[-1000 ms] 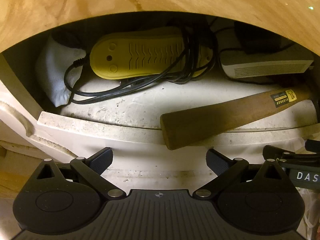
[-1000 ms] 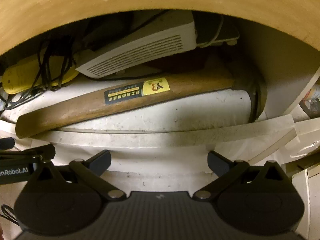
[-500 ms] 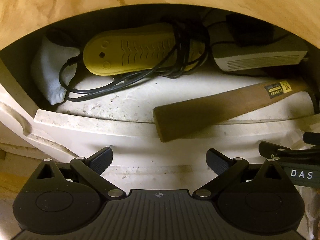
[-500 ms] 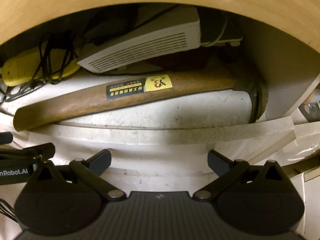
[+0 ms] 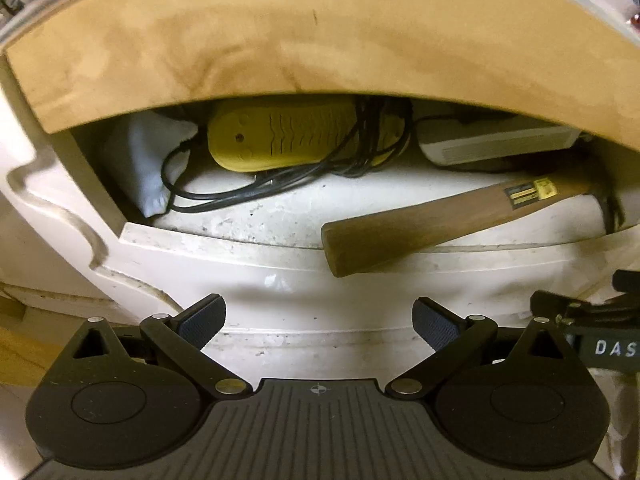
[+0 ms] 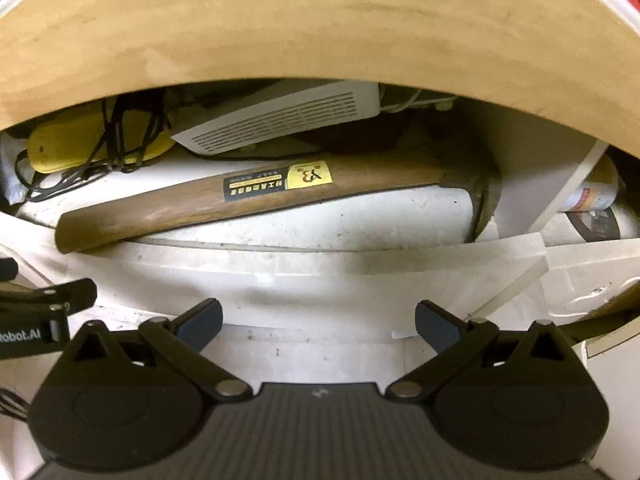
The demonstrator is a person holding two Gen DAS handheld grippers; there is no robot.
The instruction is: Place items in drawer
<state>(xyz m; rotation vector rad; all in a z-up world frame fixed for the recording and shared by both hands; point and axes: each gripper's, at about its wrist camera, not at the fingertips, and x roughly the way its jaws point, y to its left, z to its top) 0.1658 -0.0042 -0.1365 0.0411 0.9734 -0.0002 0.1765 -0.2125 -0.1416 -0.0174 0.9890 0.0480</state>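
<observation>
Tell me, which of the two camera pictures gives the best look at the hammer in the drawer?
The right wrist view. There the hammer lies across the middle, its wooden handle, label and dark head all showing. In the left wrist view the hammer sits off to the right: the handle end is clear, but the head is in shadow at the drawer's edge.

Readable markings at the drawer

At right edge of the left wrist view we read "DAS" on the right gripper (image 5: 600, 346); at left edge of the right wrist view, "obot.AI" on the left gripper (image 6: 24, 336); the hammer (image 6: 248, 200) label's print stays illegible.
</observation>
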